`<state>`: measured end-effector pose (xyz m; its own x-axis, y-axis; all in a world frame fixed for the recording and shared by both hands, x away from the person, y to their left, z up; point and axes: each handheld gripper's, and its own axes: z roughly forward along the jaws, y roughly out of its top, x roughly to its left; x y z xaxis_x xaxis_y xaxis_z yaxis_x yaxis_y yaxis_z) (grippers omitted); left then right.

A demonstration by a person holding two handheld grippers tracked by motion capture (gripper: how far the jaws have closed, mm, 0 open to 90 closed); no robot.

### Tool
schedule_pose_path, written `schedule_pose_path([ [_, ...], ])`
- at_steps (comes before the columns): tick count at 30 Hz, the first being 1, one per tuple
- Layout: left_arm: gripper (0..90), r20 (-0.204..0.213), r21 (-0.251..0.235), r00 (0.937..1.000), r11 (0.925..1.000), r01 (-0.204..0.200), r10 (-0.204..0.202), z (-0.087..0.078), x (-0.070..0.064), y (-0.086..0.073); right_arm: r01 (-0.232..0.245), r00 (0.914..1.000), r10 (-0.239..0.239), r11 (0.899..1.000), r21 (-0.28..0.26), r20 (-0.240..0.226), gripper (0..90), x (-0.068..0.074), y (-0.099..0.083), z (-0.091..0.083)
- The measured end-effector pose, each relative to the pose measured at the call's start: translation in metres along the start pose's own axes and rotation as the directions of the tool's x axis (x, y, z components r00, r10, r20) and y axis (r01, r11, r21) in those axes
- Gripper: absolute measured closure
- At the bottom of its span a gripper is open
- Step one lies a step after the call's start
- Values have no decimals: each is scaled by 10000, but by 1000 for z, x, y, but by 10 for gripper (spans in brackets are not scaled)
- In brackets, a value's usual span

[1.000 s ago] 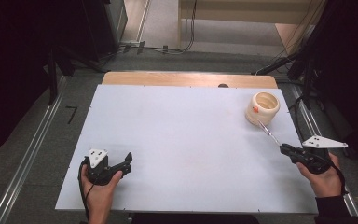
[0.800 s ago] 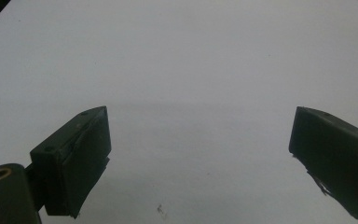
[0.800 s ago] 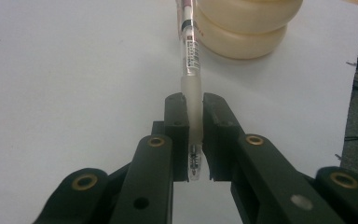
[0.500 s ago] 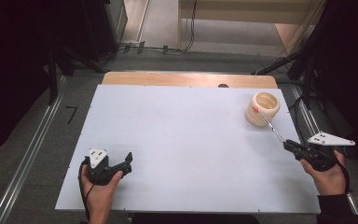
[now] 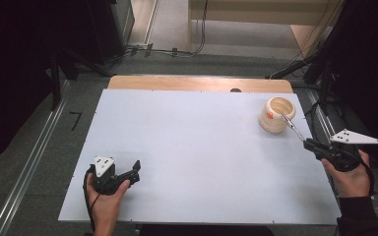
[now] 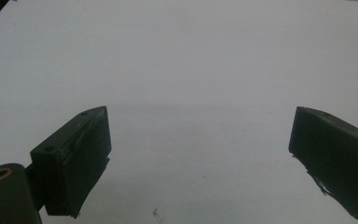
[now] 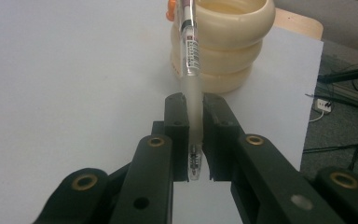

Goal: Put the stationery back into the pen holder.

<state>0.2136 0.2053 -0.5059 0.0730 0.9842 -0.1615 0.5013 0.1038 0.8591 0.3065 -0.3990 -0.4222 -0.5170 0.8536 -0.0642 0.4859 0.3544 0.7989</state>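
A cream ribbed cup [image 5: 277,114] [image 7: 223,44] stands on the white table [image 5: 197,147] at the far right. My right gripper [image 5: 309,143] [image 7: 195,121] is shut on a clear pen [image 5: 292,126] [image 7: 190,56] with an orange end. The pen sticks out from the jaws toward the cup, and its far end is over the cup's rim. Near the front left of the table my left gripper [image 5: 137,171] [image 6: 200,140] is held open, its jaws wide apart with nothing but bare table between them.
A wooden board [image 5: 197,83] runs along the table's far edge. Grey floor with cables [image 5: 177,49] lies beyond it, and dark stands [image 5: 320,69] rise at the right. A metal rail [image 5: 24,167] flanks the table's left side.
My right gripper has moved right and toward the front, carrying the pen with it, so the pen tip has drawn back toward the cup's near rim. The left gripper has stayed put.
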Motion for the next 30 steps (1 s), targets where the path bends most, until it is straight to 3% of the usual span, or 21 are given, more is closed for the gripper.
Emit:
schedule_pose_path([
  [21, 59, 16, -11, 10000, 10000, -13, 13, 0, -1, 0, -60, 9987, 42, 9994, 341, 511, 789, -22, 31, 10],
  [30, 59, 43, -44, 10000, 10000, 27, -27, 0, 0, 0, -36, 9972, -22, 9970, 771, 753, 789, -29, 47, 19],
])
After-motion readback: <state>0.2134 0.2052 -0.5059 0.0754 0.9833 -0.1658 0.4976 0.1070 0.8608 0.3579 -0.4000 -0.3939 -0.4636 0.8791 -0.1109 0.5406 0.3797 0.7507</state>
